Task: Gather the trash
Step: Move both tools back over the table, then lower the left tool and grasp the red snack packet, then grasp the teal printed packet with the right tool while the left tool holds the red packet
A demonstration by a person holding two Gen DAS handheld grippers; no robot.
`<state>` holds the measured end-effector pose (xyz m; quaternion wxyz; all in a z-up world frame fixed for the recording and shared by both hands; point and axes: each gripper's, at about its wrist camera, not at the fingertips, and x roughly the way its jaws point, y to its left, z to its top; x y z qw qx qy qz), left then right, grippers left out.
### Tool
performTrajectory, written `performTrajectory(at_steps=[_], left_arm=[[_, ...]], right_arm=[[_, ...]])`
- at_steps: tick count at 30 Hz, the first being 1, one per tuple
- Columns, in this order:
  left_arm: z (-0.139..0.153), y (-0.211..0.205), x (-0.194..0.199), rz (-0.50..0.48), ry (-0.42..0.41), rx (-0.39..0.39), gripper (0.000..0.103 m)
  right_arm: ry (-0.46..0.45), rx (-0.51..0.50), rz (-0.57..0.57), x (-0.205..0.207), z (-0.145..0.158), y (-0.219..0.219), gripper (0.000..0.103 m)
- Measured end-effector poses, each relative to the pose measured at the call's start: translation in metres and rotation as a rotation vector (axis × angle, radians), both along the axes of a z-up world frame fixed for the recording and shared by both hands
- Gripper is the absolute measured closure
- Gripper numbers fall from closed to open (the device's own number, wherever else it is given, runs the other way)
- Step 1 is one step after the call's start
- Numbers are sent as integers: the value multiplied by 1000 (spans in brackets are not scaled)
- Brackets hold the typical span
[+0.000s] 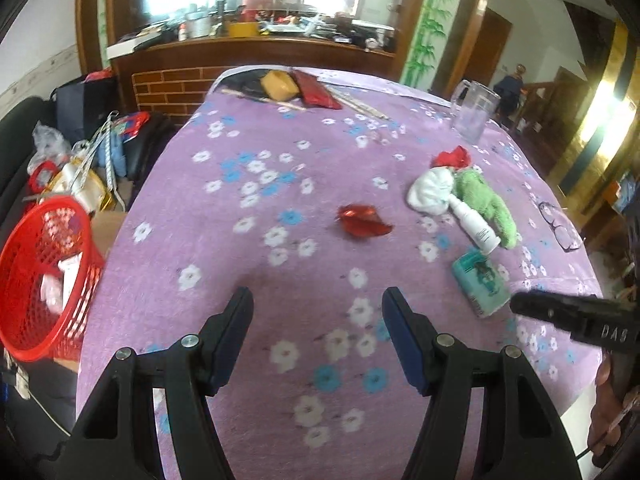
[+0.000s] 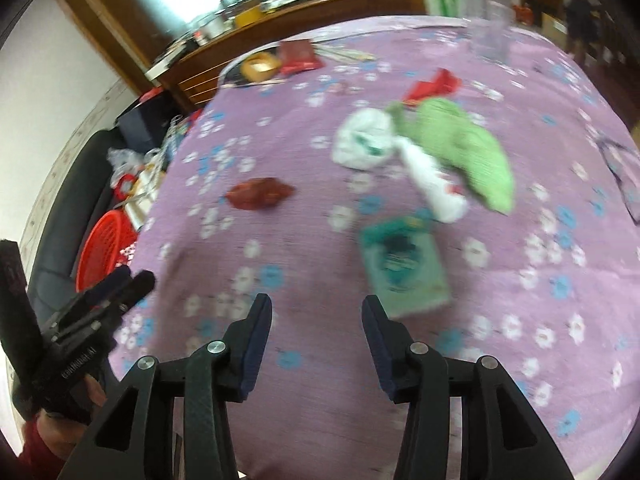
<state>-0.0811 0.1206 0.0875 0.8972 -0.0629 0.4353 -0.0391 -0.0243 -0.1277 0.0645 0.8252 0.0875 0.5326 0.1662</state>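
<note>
A crumpled red wrapper lies mid-table on the purple flowered cloth; it also shows in the right wrist view. A white crumpled wad, a white bottle, a green cloth, another red scrap and a teal packet lie to the right. The red basket stands off the table's left edge. My left gripper is open and empty above the near cloth. My right gripper is open and empty, just left of the teal packet.
A clear plastic jug stands at the far right, glasses lie near the right edge. A yellow pouch, a red packet and sticks lie at the far end. Bags and clutter crowd the floor left of the table.
</note>
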Motion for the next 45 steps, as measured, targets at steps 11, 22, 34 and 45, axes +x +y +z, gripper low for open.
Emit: performTrajectory(at_steps=[11, 22, 34, 45], left_arm=[[-11, -51, 92, -94, 70, 141, 21], [-62, -60, 146, -104, 197, 185, 43], [-58, -37, 91, -79, 119, 122, 58], [6, 20, -18, 106, -31, 125, 58]], right_arm=[[-27, 6, -114, -13, 11, -67, 48], [-24, 2, -159, -16, 13, -97, 48], [3, -28, -56, 12, -5, -60, 41], [13, -143, 85, 48, -42, -11, 37]])
